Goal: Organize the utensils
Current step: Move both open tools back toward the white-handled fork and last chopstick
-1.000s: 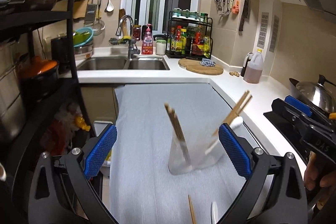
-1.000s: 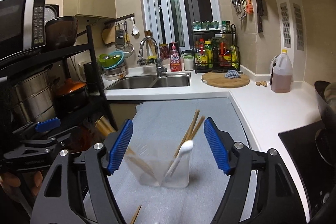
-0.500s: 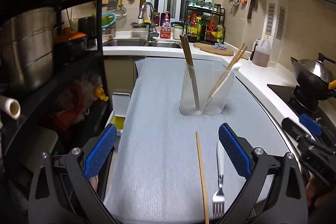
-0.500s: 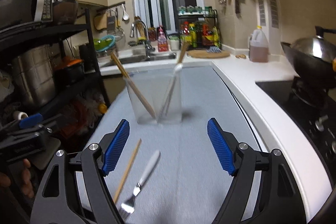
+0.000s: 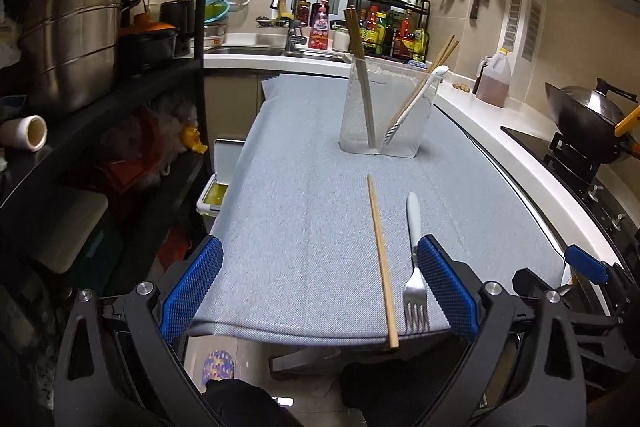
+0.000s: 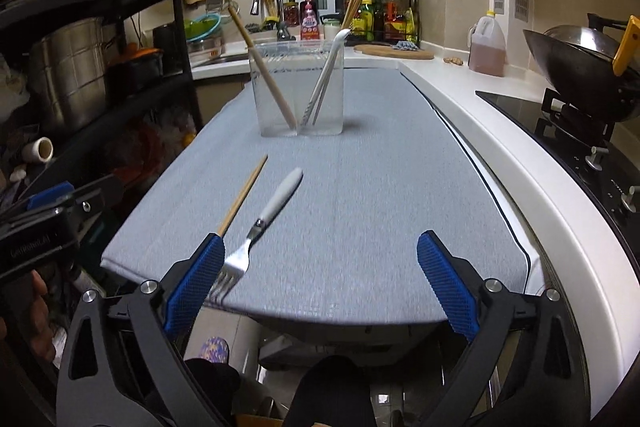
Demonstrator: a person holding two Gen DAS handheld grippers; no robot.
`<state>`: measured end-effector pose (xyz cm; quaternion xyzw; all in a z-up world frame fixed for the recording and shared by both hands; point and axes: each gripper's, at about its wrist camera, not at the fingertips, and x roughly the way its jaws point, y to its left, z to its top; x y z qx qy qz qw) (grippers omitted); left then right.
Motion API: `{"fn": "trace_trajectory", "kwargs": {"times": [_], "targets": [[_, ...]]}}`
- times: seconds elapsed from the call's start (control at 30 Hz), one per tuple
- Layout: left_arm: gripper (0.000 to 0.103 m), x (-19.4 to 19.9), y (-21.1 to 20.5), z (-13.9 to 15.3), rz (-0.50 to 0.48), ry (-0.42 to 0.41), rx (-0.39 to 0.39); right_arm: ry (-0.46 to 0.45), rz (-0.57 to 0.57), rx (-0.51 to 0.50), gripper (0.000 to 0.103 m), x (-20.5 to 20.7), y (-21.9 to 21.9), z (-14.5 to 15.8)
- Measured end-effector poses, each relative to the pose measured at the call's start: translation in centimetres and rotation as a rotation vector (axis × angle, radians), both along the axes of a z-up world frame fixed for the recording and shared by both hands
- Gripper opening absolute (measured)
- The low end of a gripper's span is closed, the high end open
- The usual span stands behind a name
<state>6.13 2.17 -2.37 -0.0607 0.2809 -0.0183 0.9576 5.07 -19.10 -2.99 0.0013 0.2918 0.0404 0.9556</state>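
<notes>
Grey cloth (image 5: 304, 211) covers the counter; a clear holder (image 5: 384, 111) stands far along it, already keeping chopsticks and a white-handled utensil. Near the front edge lie a chopstick (image 5: 380, 259) and a fork (image 5: 414, 259), side by side, long axes running front to back, fork tines toward the person. Left gripper (image 5: 318, 287) and right gripper (image 6: 320, 283) both gape wide, holding nothing. The next pick should probably close across a handle, not along it.
</notes>
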Motion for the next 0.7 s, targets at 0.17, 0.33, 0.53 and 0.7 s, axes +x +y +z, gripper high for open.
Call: {"fn": "trace_trajectory", "kwargs": {"times": [0.17, 0.33, 0.53, 0.7], "targets": [[0.094, -0.6, 0.8, -0.7, 0.026, 0.012, -0.002, 0.032, 0.009, 0.003, 0.095, -0.3, 0.4, -1.1], [0.094, -0.6, 1.2, -0.5, 0.041, 0.003, 0.007, 0.049, 0.025, 0.000, 0.095, -0.1, 1.2, -1.4], [0.094, -0.5, 1.9, -1.3, 0.056, 0.024, -0.016, 0.089, 0.071, 0.061, 0.095, 0.9, 2.1, -2.5], [0.094, -0.4, 2.1, -1.5, 0.057, 0.034, -0.013, 0.135, 0.095, 0.076, 0.082, 3.2, 3.8, -3.9]]}}
